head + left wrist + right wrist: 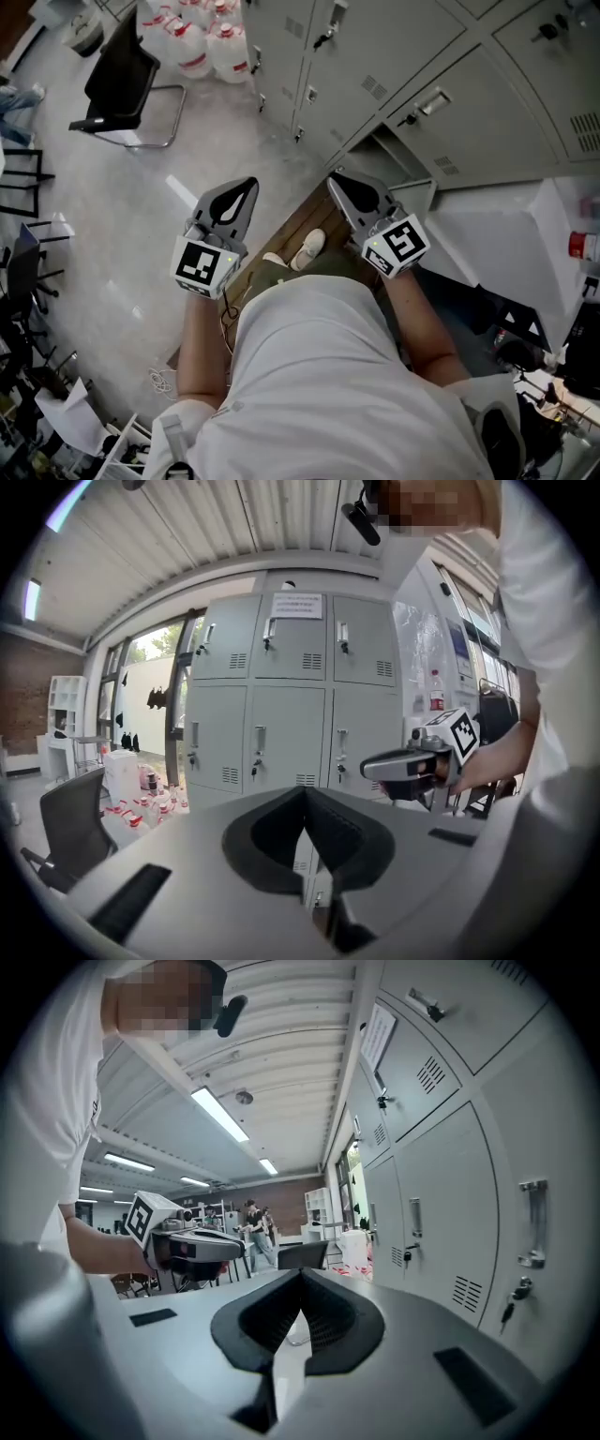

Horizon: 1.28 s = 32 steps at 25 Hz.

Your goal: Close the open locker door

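Left grey gripper (249,186): fingers pressed together, nothing between them. Right grey gripper (337,179): fingers pressed together, empty. Open grey metal locker door (417,190): bottom row, ajar, just beside right grey gripper at its 3 o'clock.

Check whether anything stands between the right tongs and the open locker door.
Nothing visible does. In the head view the shut right tongs are close beside the open locker door, with no object between them.
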Tool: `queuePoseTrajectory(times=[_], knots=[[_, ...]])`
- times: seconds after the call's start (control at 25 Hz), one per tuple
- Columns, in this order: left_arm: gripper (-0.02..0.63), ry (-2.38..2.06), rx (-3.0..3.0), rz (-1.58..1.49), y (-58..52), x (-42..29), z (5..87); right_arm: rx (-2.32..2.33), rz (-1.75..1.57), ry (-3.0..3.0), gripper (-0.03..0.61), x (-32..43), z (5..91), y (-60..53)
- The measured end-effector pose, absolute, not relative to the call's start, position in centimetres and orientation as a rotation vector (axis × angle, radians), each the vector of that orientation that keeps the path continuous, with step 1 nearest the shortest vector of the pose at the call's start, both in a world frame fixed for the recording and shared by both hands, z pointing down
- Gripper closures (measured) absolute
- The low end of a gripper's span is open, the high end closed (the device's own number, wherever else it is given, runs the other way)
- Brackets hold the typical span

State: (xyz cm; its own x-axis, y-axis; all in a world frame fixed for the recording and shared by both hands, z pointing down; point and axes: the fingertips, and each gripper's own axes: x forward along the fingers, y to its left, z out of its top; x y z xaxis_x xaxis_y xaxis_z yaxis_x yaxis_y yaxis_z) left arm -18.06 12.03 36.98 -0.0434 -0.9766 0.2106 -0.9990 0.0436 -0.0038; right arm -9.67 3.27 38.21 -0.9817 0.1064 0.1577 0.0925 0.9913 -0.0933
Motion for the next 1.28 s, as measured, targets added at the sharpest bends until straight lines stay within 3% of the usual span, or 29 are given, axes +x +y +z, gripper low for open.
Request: queuePoseTrajectory(times=[0.72, 1.28], knots=[[0.614, -1.777, 2.353, 0.378, -5.5, -9.2, 39.7, 0.330, 0.215, -2.922, 0.568, 2.4, 41.4, -12.4], [0.614, -1.420, 2.528, 0.396, -8.2, -4.3, 42.0, 0.808, 0.325, -2.748, 0.568, 12.3, 44.9, -12.0]])
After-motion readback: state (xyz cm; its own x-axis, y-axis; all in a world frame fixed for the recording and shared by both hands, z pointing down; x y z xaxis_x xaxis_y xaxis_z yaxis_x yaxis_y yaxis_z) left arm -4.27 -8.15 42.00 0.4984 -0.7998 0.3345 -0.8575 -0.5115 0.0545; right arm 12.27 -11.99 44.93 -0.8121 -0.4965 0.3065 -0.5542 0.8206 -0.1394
